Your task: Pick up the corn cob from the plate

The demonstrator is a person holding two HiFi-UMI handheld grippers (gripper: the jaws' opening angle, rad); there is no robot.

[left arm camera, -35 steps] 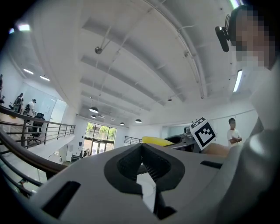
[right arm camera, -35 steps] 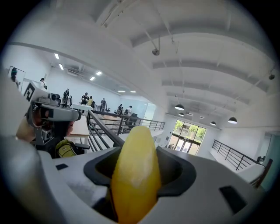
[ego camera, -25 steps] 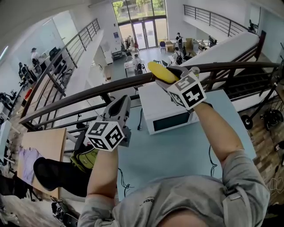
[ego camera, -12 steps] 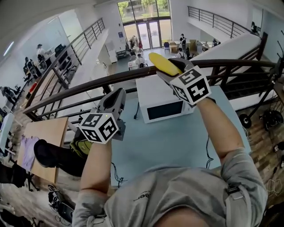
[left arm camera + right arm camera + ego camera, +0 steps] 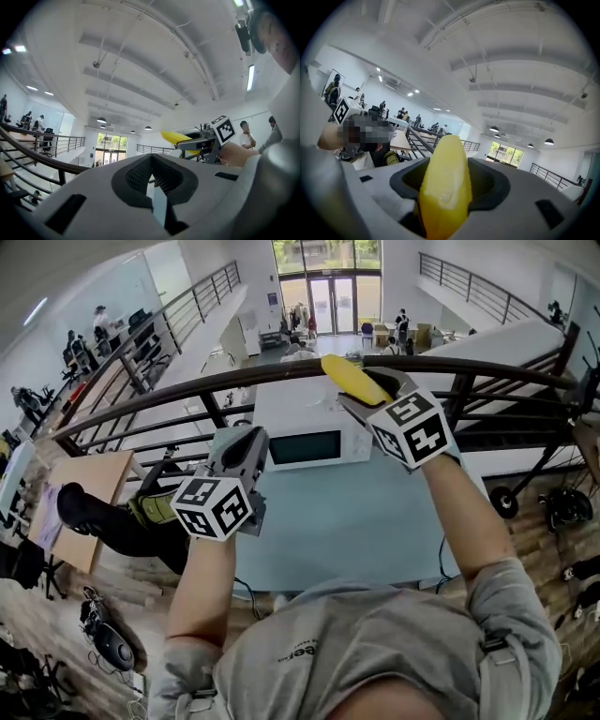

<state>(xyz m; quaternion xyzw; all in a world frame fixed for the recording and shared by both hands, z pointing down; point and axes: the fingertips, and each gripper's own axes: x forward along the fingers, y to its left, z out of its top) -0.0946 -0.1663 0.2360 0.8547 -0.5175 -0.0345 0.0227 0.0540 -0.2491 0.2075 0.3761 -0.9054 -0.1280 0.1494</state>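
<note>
Corn cob (image 5: 345, 376) is already off its plate (no plate shows in any view). It is pinched lengthwise in the right tongs (image 5: 373, 395) and held high in the air, seen over the far edge of the counter (image 5: 375, 521) near the microwave (image 5: 309, 442). Empty left tongs (image 5: 239, 437) are pressed together, raised by the counter's left edge. Pick-up looks done; probably only carrying or setting down remains.

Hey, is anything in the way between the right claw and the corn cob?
Nothing visible stands between them: the right claw already grips the corn cob, whose tip sticks out past the jaws.
</note>
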